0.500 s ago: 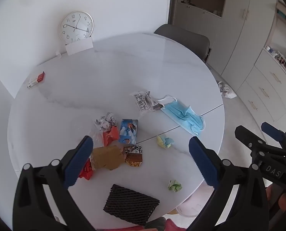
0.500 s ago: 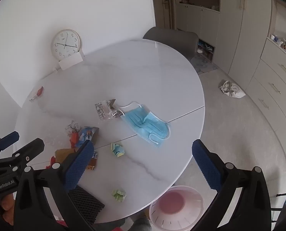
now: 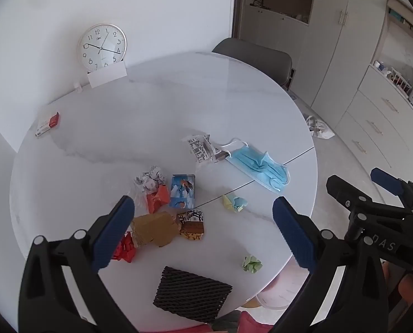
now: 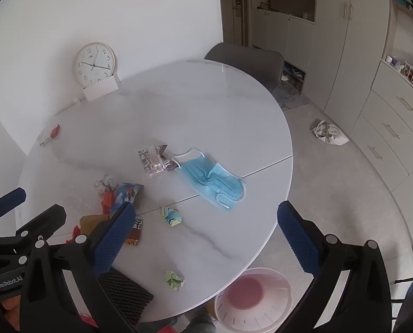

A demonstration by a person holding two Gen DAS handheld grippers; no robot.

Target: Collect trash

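Both grippers hang with jaws apart, holding nothing. The green paper wad [image 4: 174, 279] sits lower centre, nearer the right gripper [image 4: 205, 240] than the left gripper [image 3: 202, 234], beside the pink bin [image 4: 282, 287].

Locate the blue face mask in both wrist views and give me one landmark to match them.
Left wrist: blue face mask right of centre, by the table seam.
Right wrist: blue face mask at centre, near the table's right edge.
Shared landmark: wall clock, upper left in both.
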